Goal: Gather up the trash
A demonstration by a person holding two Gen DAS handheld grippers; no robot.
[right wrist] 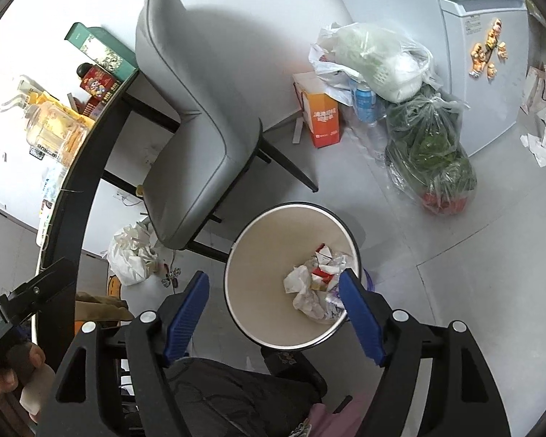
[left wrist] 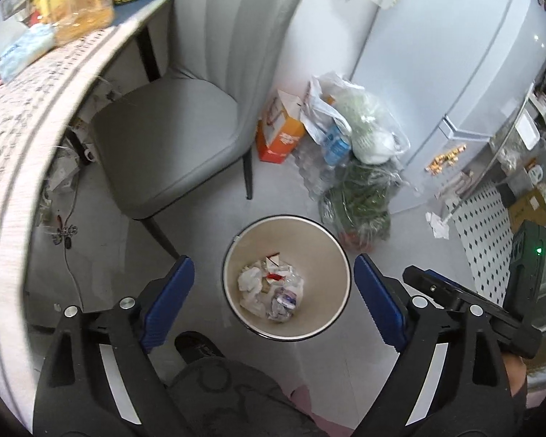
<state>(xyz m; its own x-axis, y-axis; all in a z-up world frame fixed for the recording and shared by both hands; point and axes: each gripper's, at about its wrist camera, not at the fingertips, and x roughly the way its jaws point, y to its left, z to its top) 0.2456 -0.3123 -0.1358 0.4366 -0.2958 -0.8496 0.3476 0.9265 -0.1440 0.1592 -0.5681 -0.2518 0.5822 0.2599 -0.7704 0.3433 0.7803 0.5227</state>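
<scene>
A round bin point(left wrist: 311, 245) with a cream inside and a dark rim stands on the grey floor, directly below both grippers. Crumpled white paper, red-and-white scraps and wrappers point(left wrist: 269, 287) lie at its bottom. My left gripper point(left wrist: 272, 261) hangs over the bin, open, with nothing between its blue pads. In the right wrist view the same bin point(right wrist: 269, 233) holds the trash point(right wrist: 316, 284), and my right gripper point(right wrist: 275, 276) is open and empty above it, its right pad overlapping the bin's rim. Each gripper's black body shows at the edge of the other's view.
A grey chair point(left wrist: 178, 116) stands just behind the bin, at a table point(left wrist: 25, 116) loaded with jars and boxes. Plastic bags of greens point(right wrist: 433, 160), an orange carton point(right wrist: 324, 120) and a fridge point(right wrist: 491, 73) lie to the right. Crumpled paper point(right wrist: 538, 149) lies on the floor by the fridge. A white bag point(right wrist: 131, 255) sits under the table.
</scene>
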